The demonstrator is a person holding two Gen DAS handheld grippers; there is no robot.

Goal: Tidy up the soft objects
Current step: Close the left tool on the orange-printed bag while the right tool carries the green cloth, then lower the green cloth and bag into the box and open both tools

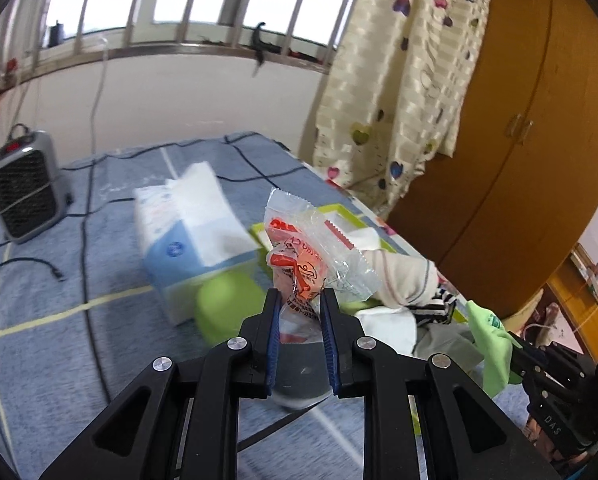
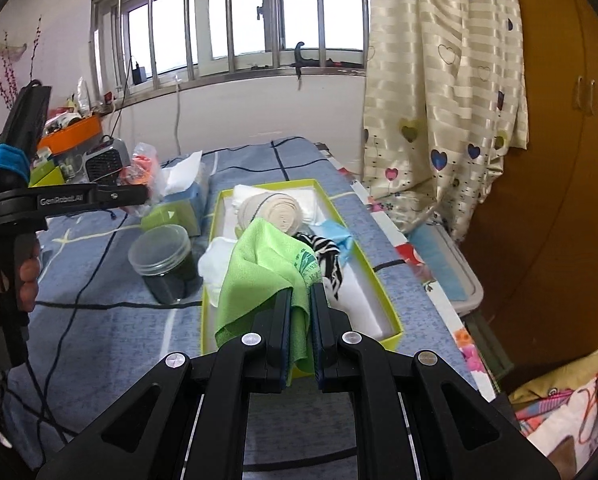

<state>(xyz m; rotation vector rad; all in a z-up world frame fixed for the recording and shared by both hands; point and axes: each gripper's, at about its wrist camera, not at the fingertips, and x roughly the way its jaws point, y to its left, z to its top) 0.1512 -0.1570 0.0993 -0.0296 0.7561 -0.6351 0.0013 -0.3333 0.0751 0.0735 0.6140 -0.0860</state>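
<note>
My left gripper (image 1: 299,295) is shut on a crinkly clear plastic packet with orange print (image 1: 313,252) and holds it above the bed; the packet also shows in the right wrist view (image 2: 139,172). My right gripper (image 2: 300,290) is shut on a green cloth (image 2: 265,276) and holds it over the near end of a lime-rimmed box (image 2: 393,326). The box holds a rolled beige sock (image 2: 275,210), a zebra-striped cloth (image 2: 325,256), a blue cloth (image 2: 339,234) and white cloths (image 2: 215,264). In the left wrist view the green cloth (image 1: 493,344) hangs at the right.
A tissue box (image 1: 191,236) and a lidded clear jar (image 2: 165,258) stand left of the lime-rimmed box on the blue bedspread (image 2: 119,320). A small grey heater (image 1: 25,194) stands at the far left with black cables (image 1: 85,248) across the bed. Curtain (image 2: 443,80) and wardrobe (image 1: 511,140) are at the right.
</note>
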